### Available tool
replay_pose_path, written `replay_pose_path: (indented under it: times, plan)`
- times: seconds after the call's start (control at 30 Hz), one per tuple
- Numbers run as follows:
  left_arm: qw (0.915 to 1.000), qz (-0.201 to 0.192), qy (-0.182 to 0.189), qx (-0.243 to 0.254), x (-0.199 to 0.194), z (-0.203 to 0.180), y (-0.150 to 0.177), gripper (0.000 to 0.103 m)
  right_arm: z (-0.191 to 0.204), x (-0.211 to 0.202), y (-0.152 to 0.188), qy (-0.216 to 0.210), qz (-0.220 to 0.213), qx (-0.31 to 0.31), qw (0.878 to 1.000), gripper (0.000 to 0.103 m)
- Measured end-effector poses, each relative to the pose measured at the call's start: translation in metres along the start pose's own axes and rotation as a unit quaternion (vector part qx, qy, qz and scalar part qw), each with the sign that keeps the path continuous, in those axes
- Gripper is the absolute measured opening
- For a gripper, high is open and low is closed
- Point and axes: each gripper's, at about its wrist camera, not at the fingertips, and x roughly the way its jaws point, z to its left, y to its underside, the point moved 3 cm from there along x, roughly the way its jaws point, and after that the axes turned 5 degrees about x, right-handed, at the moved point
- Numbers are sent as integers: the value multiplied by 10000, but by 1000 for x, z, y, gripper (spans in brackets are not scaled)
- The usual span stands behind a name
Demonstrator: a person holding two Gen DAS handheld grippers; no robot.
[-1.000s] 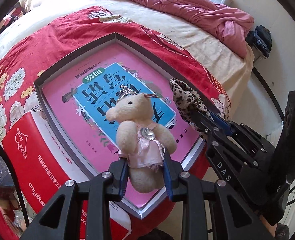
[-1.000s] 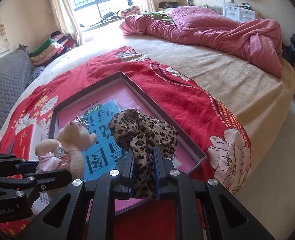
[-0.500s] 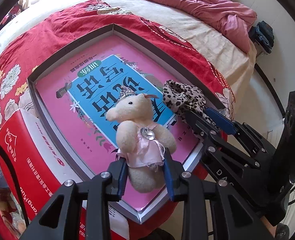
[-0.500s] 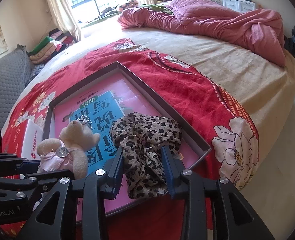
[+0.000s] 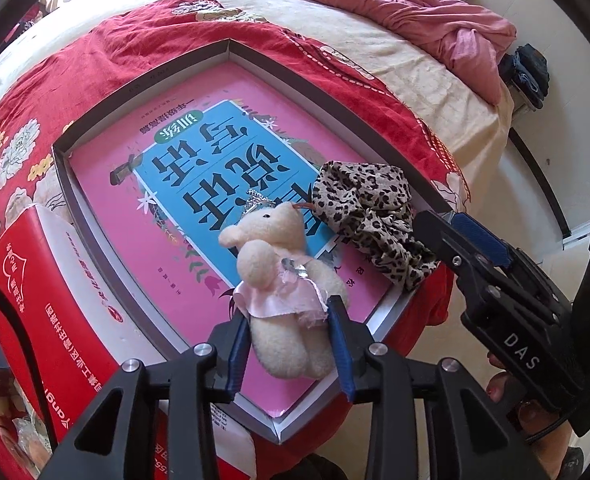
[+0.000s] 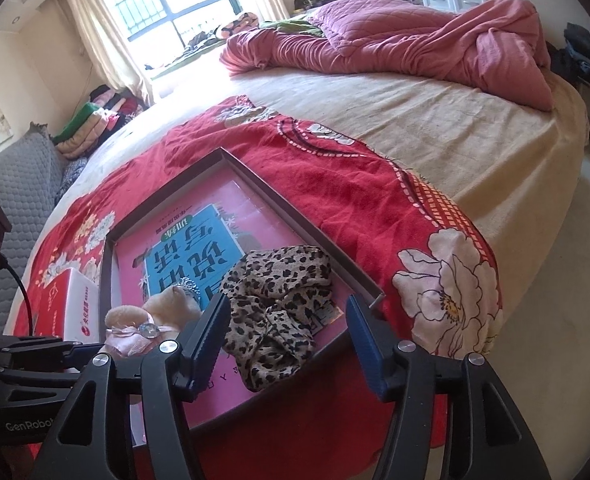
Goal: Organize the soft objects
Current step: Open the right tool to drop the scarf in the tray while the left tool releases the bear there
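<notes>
A cream teddy bear in a pink dress (image 5: 283,280) lies in the shallow grey box (image 5: 143,84) on a pink and blue book (image 5: 199,168). My left gripper (image 5: 291,344) is open, its fingers on either side of the bear's legs. A leopard-print scrunchie (image 6: 279,308) lies in the box's near right corner, partly over the rim. My right gripper (image 6: 291,340) is open wide around it and not touching. The bear also shows in the right wrist view (image 6: 151,316), and the scrunchie in the left wrist view (image 5: 371,216).
The box sits on a red floral blanket (image 6: 355,200) at the bed's edge. A red and white carton (image 5: 55,292) stands left of the box. A pink quilt (image 6: 415,44) is piled at the far side. Bare floor (image 6: 555,320) lies to the right.
Both grippers have opened. The scrunchie dropped from the right gripper into the box corner. The left jaws spread and the bear now lies tilted on the book.
</notes>
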Motion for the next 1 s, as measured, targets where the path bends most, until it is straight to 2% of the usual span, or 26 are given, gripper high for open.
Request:
replay_pose_path:
  times: [0.07, 0.2, 0.4, 0.53, 1.0]
  plan:
    - [10000, -40, 17, -8, -3, 0, 0, 40, -2, -2, 0, 107, -16, -18, 9999, 63]
    - [9999, -100, 44, 8, -7, -1, 2, 52, -7, -4, 1, 235, -14, 11, 9997, 64]
    - [9997, -237, 43, -22, -19, 0, 7, 53, -6, -11, 0, 227, -71, 33, 9997, 64]
    - [9991, -417, 13, 16, -37, -2, 12, 67, -1, -17, -2, 262, -132, -28, 9996, 70]
    - [9943, -1011, -241, -243, -99, 15, 47, 79, 45, -46, -2, 280, -400, -580, 9971, 75]
